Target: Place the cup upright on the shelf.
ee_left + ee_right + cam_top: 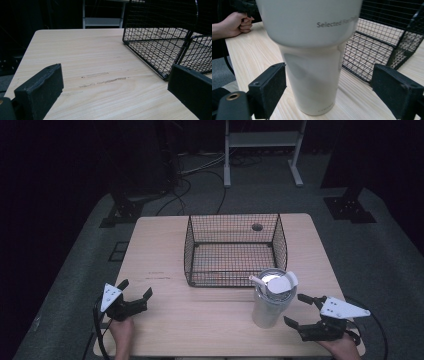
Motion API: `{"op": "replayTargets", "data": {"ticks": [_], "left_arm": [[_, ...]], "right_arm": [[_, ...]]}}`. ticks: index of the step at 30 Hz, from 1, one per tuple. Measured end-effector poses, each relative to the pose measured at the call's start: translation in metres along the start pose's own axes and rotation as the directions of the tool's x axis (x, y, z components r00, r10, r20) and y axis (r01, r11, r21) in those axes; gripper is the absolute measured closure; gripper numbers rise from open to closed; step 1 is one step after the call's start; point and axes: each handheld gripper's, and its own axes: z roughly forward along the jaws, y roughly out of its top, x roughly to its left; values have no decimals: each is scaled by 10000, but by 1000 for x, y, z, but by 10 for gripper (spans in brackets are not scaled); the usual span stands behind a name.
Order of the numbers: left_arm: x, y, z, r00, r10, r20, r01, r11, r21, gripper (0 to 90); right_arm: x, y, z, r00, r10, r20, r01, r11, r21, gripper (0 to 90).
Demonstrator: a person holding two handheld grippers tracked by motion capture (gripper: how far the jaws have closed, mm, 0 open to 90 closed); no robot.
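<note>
So the white tumbler (270, 301) stands upright on the table (165, 265), right in front of the wire basket (233, 249) near its right corner. The right gripper (297, 310) sits just beside it with jaws spread wide, cup lined up between them, no contact that I can see. Grey print on the cup reads "Selected", then blurs out; there's tiny lettering near the base I can't read. The left gripper (135, 289) is also spread apart, well off to the left over bare wood.

A black wire basket (235, 251) stands on the wooden table (160, 260).
</note>
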Motion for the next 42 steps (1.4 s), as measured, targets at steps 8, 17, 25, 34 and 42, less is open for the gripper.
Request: {"op": "replayTargets", "data": {"ticks": [8, 17, 25, 34, 42], "left_arm": [[0, 0, 0, 10000, -4, 2, 4, 10000, -4, 0], [0, 0, 0, 10000, 0, -2, 0, 10000, -7, 0], [0, 0, 0, 10000, -5, 3, 5, 10000, -13, 0], [0, 0, 0, 10000, 7, 0, -7, 10000, -22, 0], [0, 0, 0, 10000, 4, -3, -4, 10000, -20, 0]], "right_arm": [[5, 0, 11, 9996, -29, -295, 34, 9999, 142, 116], [8, 1, 24, 9989, -224, -415, 230, 9997, 130, 102], [11, 3, 37, 9984, -350, -449, 355, 9993, 94, 102], [12, 2, 48, 9987, -427, -295, 421, 9989, -195, 88], [12, 2, 54, 9981, -558, -250, 548, 9977, -387, 78]]}}
